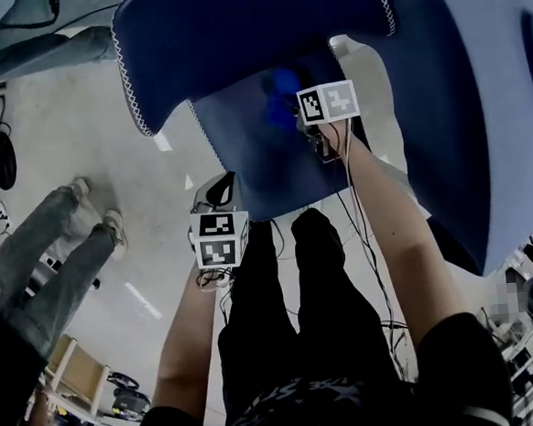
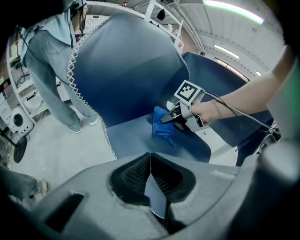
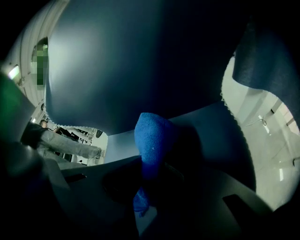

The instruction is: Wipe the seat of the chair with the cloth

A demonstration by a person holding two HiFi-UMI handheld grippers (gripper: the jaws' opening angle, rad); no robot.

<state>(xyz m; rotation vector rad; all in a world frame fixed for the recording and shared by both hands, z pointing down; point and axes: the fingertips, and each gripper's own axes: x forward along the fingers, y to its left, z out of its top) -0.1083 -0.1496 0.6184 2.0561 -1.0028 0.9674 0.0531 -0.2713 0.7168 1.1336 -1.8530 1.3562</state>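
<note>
**Cloth on the seat, wipe in progress near the backrest**

Head view: the right gripper point(image 1: 298, 104) reaches over the blue chair's seat point(image 1: 254, 167). A bright blue cloth point(image 1: 279, 82) is bunched at its tips, just short of the backrest point(image 1: 234, 35). The left gripper point(image 1: 217, 193) sits at the seat's front edge, nearer the person than the right gripper and to its left. A bystander's legs point(image 1: 58, 242) stand on the floor off to the left gripper's outer side.

Left gripper view: the jaws are drawn together on a thin strip of blue material with white zigzag stitching. It looks like the seat's stitched front edge, probably held to steady the chair. Beyond its tips, across the seat, the right gripper presses the cloth point(image 2: 161, 127) down onto the upholstery.

Right gripper view: the jaws are clamped on the cloth point(image 3: 152, 140). Its free end sticks out ahead of them and touches the seat where it meets the backrest.

Progress, as I judge it: the cloth is picked up and wiping is under way at the back of the seat. The pictures do not show which parts are already clean. The middle and front, towards the left gripper, probably have yet to be wiped.
</note>
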